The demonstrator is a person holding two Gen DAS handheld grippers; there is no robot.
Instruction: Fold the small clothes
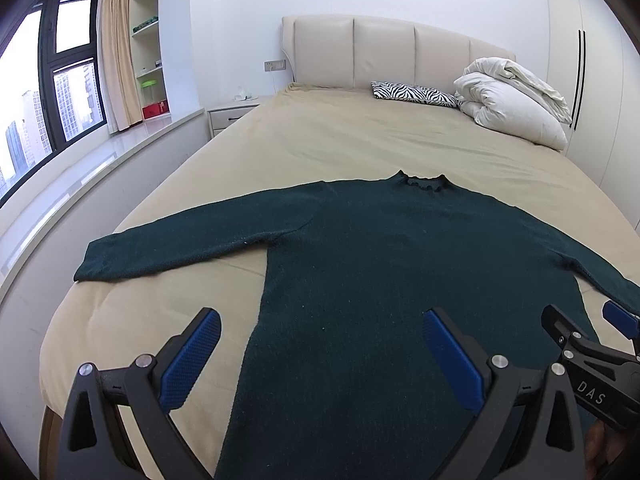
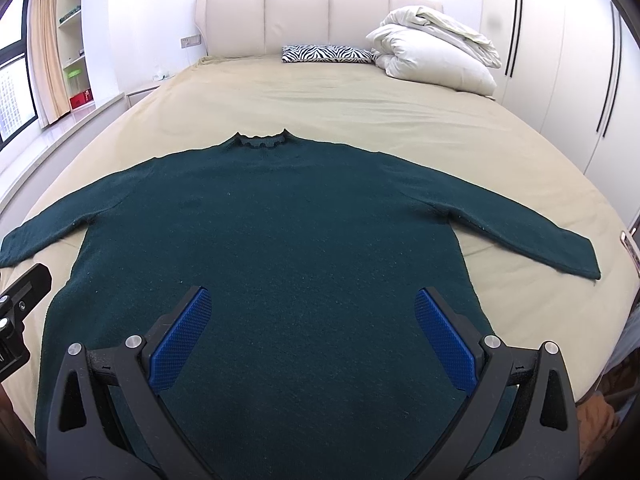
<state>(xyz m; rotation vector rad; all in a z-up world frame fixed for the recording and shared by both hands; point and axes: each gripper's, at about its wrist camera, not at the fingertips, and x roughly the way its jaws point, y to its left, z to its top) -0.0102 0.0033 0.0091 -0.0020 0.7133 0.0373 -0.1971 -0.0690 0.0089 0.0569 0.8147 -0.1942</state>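
Note:
A dark green long-sleeved sweater [image 1: 380,248] lies flat and face up on the beige bed [image 1: 320,136], sleeves spread to both sides, collar towards the headboard. It also shows in the right wrist view [image 2: 280,232]. My left gripper [image 1: 320,324] is open and empty, above the sweater's lower left edge. My right gripper [image 2: 312,300] is open and empty, above the sweater's lower middle. The right gripper also shows at the right edge of the left wrist view [image 1: 580,322]. The sweater's hem is hidden under the grippers.
A folded white duvet [image 2: 436,48] and a zebra-print pillow [image 2: 326,54] lie by the headboard [image 2: 296,16]. A window sill [image 1: 80,176] runs along the bed's left side. Wardrobe doors [image 2: 560,60] stand on the right. A phone [image 2: 631,246] lies at the bed's right edge.

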